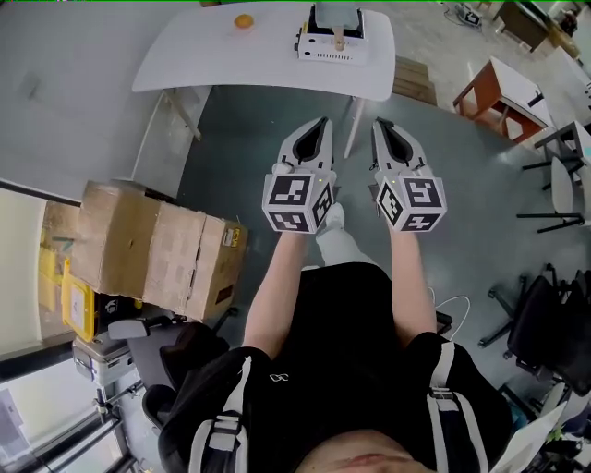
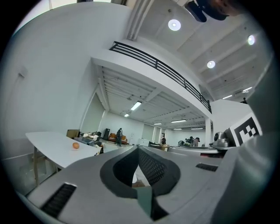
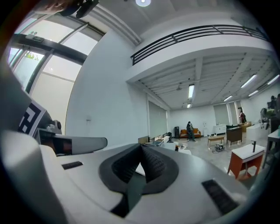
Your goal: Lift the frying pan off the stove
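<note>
A white stove stands on the white table at the far side. A grey pan-like thing with a wooden handle sits on top of it, small and hard to make out. My left gripper and right gripper are held side by side in the air, well short of the table. Both are shut with nothing between the jaws. In the left gripper view the left gripper points at the open room, and in the right gripper view so does the right gripper.
An orange lies on the table left of the stove. A cardboard box stands at the left, a red-brown side table at the right, and black chairs at the lower right. The table's legs reach down near the grippers.
</note>
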Demonstrator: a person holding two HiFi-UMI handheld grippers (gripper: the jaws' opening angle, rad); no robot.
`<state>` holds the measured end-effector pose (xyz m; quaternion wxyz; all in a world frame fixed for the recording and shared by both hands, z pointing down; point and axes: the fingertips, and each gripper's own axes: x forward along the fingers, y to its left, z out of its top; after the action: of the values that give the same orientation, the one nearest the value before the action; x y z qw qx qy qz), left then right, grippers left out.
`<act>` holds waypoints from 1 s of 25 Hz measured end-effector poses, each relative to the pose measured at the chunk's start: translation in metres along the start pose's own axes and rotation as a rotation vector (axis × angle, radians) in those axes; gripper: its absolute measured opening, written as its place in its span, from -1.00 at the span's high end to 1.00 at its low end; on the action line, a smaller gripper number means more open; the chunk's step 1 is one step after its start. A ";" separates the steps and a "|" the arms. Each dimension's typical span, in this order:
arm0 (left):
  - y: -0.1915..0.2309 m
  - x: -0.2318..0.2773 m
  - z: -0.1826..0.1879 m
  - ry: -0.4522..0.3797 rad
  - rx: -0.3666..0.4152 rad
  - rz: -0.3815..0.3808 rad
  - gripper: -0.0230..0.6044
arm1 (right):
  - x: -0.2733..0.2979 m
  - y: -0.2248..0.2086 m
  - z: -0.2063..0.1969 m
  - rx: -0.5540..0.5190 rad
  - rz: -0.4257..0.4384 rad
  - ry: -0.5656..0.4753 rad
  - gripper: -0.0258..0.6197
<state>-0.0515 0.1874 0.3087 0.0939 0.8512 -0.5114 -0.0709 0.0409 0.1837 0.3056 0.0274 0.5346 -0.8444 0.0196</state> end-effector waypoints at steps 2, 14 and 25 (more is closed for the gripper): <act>0.010 0.012 -0.001 0.008 0.000 -0.001 0.95 | 0.014 -0.004 0.000 0.007 0.013 -0.006 0.92; 0.079 0.155 0.008 0.024 0.016 0.005 0.95 | 0.160 -0.081 0.002 0.065 0.053 -0.023 0.92; 0.154 0.316 -0.013 0.058 -0.070 0.066 0.95 | 0.300 -0.188 -0.020 0.099 0.119 0.051 0.91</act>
<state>-0.0333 -0.1617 0.3492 0.1408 0.8319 -0.5333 -0.0607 0.0835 -0.1661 0.3468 0.0212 0.4834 -0.8718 0.0765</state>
